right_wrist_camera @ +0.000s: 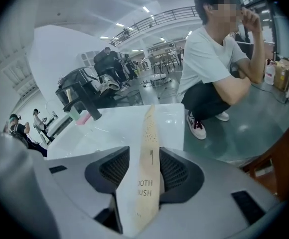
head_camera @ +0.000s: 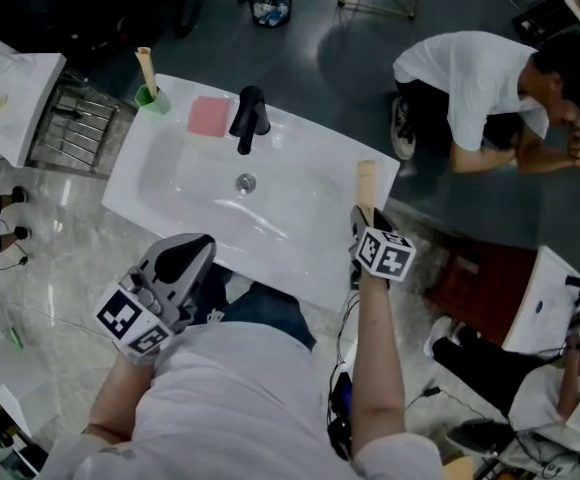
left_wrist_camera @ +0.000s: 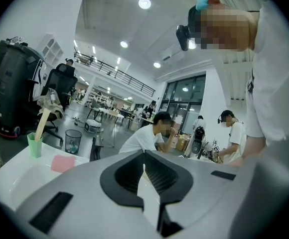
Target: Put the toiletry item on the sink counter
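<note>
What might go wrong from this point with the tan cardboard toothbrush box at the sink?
1. The tan cardboard toothbrush box sits by the right edge of the white sink counter; a nudge might knock it off.
2. It stands between the jaws of the open right gripper, so a crooked withdrawal may drag it along.

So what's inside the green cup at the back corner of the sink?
A tan stick-like item stands in the green cup, poking above its rim. Its lower end and the cup's bottom are hidden.
</note>
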`<action>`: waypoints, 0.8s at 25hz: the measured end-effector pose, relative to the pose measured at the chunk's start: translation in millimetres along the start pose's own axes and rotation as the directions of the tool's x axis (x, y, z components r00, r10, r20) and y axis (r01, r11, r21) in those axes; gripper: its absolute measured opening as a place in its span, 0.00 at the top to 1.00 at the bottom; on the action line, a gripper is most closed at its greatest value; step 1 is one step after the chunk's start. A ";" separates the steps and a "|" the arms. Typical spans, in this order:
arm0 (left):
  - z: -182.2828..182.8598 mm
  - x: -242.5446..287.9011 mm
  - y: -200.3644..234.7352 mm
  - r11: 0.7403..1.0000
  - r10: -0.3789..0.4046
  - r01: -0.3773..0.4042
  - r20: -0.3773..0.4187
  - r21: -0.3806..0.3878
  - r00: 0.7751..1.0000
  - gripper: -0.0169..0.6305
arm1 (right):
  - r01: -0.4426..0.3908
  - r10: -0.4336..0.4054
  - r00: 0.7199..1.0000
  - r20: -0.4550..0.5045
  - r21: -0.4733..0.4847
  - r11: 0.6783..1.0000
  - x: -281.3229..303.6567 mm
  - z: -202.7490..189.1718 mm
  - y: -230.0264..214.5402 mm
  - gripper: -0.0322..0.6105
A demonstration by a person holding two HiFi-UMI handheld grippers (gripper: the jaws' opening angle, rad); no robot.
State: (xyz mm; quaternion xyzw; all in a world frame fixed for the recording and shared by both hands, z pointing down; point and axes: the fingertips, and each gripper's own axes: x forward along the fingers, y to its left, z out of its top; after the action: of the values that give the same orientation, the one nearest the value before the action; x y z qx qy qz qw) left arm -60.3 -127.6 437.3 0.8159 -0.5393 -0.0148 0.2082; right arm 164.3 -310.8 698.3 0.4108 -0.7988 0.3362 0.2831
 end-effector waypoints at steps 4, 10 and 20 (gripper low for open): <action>0.4 1.3 -1.0 1.000 -0.018 0.018 0.002 0.002 1.000 0.95 | 0.014 -0.014 1.000 0.023 0.005 1.000 -6.0 4.2 -4.8 0.65; 5.8 10.0 -2.9 0.998 -0.068 0.068 -0.003 0.011 0.998 0.95 | 0.014 -0.016 0.996 0.091 0.021 1.000 -28.1 24.1 -2.6 0.65; 25.8 31.6 -11.6 0.983 -0.179 0.179 -0.009 0.042 0.984 0.95 | 0.013 -0.017 0.979 0.202 0.024 1.000 -81.0 60.3 18.9 0.81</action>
State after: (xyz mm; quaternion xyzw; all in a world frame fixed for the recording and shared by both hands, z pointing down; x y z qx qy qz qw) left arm -43.5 -160.1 415.9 0.8654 -0.4633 -0.0199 0.1899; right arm 178.3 -311.2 596.6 0.4521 -0.8165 0.2994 0.1982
